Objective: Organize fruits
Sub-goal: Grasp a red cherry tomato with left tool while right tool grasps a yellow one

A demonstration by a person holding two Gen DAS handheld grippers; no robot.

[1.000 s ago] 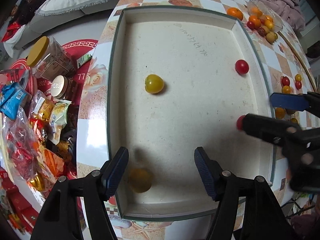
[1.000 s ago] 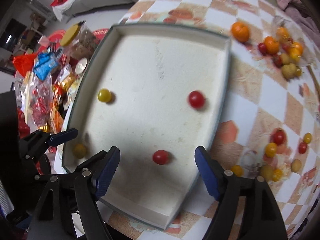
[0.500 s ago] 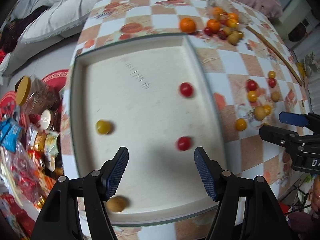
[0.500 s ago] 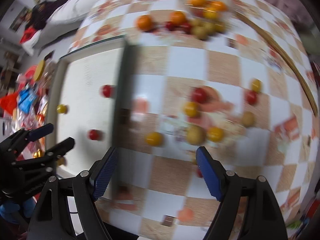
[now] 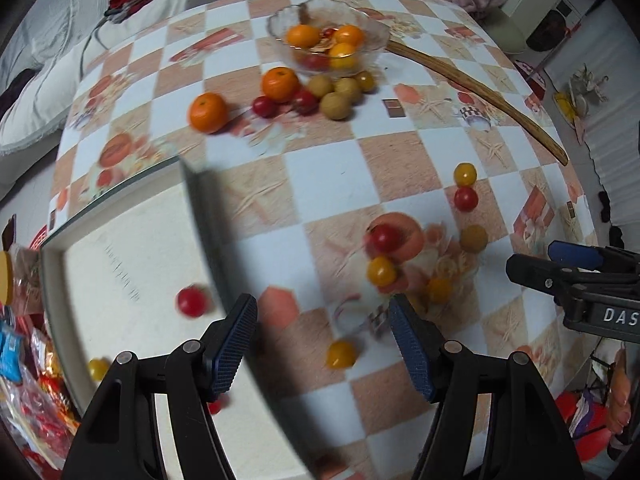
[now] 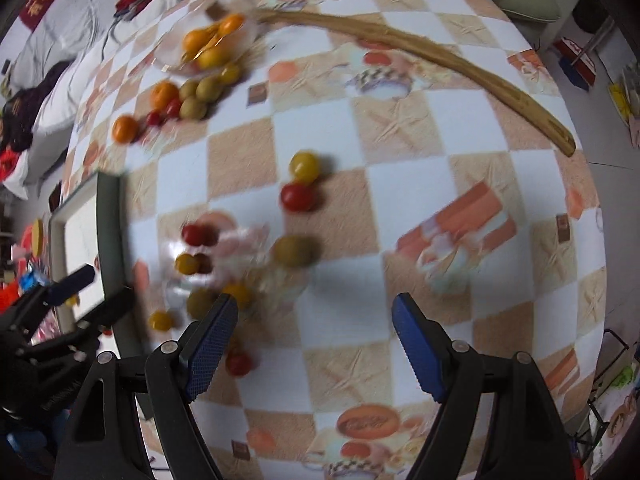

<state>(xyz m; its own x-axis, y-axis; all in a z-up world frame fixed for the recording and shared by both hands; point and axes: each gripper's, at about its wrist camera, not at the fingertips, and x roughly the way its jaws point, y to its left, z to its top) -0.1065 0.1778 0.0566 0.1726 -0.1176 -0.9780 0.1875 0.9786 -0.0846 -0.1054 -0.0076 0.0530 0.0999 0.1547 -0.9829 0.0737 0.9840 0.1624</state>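
My left gripper point(image 5: 322, 344) hangs open above the checkered table, just right of the white tray point(image 5: 132, 248). A yellow tomato point(image 5: 341, 354) lies on the cloth below its gap, untouched. The tray holds a red tomato point(image 5: 191, 301) and a small yellow one point(image 5: 97, 368). My right gripper point(image 6: 314, 344) is open and empty over bare cloth. Loose fruit lies ahead of it: a yellow tomato point(image 6: 305, 166), a red one point(image 6: 297, 196) and an olive-coloured fruit point(image 6: 294, 251). Another red tomato point(image 6: 239, 362) sits beside its left finger.
A glass bowl point(image 5: 328, 40) of oranges stands at the far side, with two oranges point(image 5: 208, 112) and small fruits in front of it. A long wooden stick point(image 6: 440, 60) curves along the far right. Snack packets point(image 5: 24, 380) crowd the floor left of the tray.
Both grippers have swept off the tray to the right and now hang over the loose fruit on the cloth. Both views have rolled. Jaws stay apart and empty.
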